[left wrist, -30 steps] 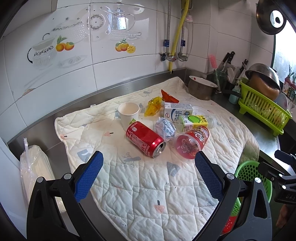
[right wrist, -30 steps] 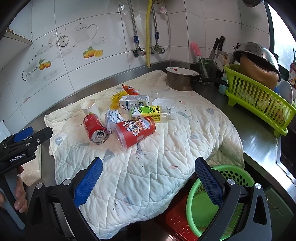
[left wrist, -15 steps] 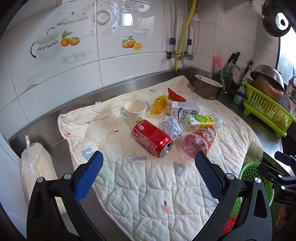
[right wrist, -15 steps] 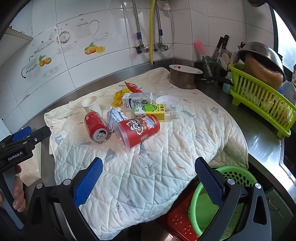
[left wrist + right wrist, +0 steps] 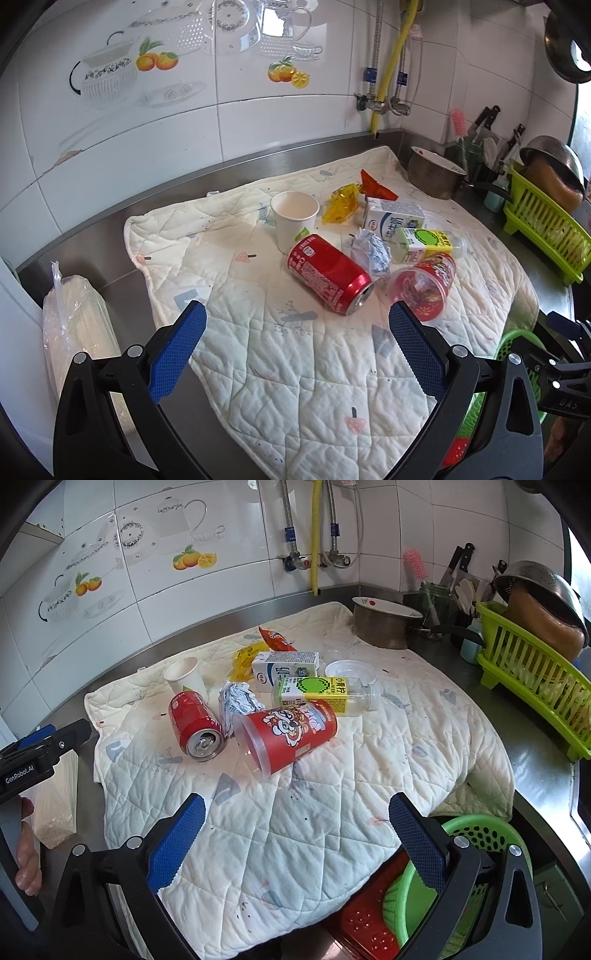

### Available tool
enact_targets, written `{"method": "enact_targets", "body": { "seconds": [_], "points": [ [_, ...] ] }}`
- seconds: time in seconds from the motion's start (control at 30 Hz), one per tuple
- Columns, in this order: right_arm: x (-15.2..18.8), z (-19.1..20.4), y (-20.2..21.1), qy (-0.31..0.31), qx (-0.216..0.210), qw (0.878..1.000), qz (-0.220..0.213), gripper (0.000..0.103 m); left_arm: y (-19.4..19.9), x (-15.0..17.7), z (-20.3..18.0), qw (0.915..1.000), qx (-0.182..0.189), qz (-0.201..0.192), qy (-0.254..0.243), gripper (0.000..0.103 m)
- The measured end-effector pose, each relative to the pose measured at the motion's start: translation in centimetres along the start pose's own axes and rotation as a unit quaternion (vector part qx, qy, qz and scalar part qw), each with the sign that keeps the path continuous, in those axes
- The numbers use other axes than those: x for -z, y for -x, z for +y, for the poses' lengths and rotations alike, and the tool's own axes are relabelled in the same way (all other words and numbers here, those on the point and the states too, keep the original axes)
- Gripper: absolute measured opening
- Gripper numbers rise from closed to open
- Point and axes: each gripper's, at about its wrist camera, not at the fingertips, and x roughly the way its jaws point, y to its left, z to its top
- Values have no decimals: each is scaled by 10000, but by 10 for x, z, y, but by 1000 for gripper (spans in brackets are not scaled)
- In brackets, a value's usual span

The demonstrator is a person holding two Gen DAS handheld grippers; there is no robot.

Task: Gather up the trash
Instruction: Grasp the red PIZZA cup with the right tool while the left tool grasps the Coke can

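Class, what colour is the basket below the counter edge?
Green basket, seen best in the right wrist view, beside a red perforated one.

Under my view: quilted mat (image 5: pixel 332 812) on a steel counter (image 5: pixel 122 291)
Right corner: metal pot (image 5: pixel 384 626), green dish rack (image 5: pixel 535 679)
Left: bagged white stack (image 5: pixel 79 332)

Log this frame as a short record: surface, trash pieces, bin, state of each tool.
surface: quilted mat on steel counter
lying on side: red can, red plastic cup, yellow-label bottle
upright: paper cup
other trash: milk carton, crumpled wrapper, yellow wrapper
bin: green basket, below counter edge
left tool: open, empty
right tool: open, empty
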Motion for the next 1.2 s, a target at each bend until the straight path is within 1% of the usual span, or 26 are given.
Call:
{"method": "enact_targets", "body": {
  "seconds": [0.1,0.27,0.4,0.57,0.67,0.73,0.83,0.87,0.97,1.03,1.1,1.2],
  "points": [
    [-7,0,-10,-64,-117,9999,94,96,-7,-2,7,10000,-51,50,58,98],
    [-27,3,-28,-188,-138,9996,183,96,-22,-3,16,9998,-100,133,127,98],
    [-46,-2,-50,-550,-240,9976,347,96,-33,-6,23,9996,-100,194,174,98],
    [-67,-8,-82,-1083,-169,9919,644,96,-52,-10,31,9992,-78,309,248,98],
    [-76,-20,-105,-1647,-299,9818,901,94,-61,-14,35,9989,-58,356,313,98],
    [-79,-28,-120,-2037,-345,9728,1052,85,-68,-19,37,9983,-54,418,391,98],
    [-78,-42,-147,-2794,-534,9482,1412,83,-80,-26,42,9963,60,575,639,97],
    [-78,-44,-154,-2916,-518,9434,1491,83,-84,-29,43,9957,105,596,703,97],
    [-77,-44,-169,-3054,-426,9368,1654,80,-93,-36,40,9947,144,638,788,97],
    [-75,-45,-179,-3235,-454,9280,1793,78,-103,-40,35,9930,201,760,885,97],
    [-72,-46,-187,-3383,-443,9209,1883,78,-116,-43,32,9893,317,961,1056,97],
    [-66,-46,-195,-3569,-600,9109,1982,76,-137,-45,28,9809,466,1280,1389,97]
  ]
}}
